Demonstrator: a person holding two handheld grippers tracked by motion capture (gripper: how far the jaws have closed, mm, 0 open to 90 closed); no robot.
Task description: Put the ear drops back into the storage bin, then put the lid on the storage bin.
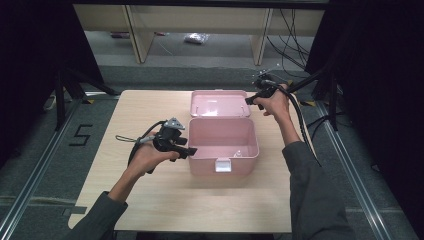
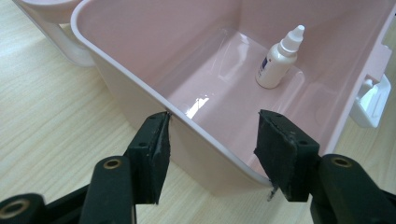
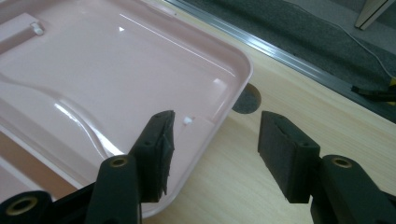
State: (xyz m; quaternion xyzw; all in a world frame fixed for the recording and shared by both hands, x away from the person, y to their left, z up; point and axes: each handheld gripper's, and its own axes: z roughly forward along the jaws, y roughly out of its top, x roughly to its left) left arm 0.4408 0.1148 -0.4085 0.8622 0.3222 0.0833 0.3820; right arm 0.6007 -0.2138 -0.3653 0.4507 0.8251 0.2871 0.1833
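Pink plastic, glossy and smooth, makes up the box point(image 1: 223, 145), which stands open at the middle of the pale wooden counter point(image 1: 150, 200). Its lid point(image 1: 220, 104) lies flat behind it, hinged back with the inside facing up, and a white latch point(image 1: 223, 165) sits on the front wall. Inside the box a small white dropper bottle point(image 2: 279, 59) stands upright near one corner.

At the box's left wall the left hand-held gripper point(image 1: 187, 151) points level towards it, held by a hand with the forearm coming in from the near edge. In the left gripper view its jaws stand apart and straddle the rim at a corner: one pad point(image 2: 156, 149) is outside and touches the wall's edge, the other is over the inside, not pressing.

Across the counter, the right hand-held gripper point(image 1: 250, 101) is at the lid's right edge, the arm stretched forward along the box's right side. In the right gripper view its jaws stand fairly wide either side of the lid's rim point(image 3: 236, 95), one over the lid, one over bare wood, gripping nothing.

A round cable hole point(image 3: 247, 99) lies in the counter just beside the lid's corner, and a metal rail point(image 3: 280, 51) runs along the floor beyond.
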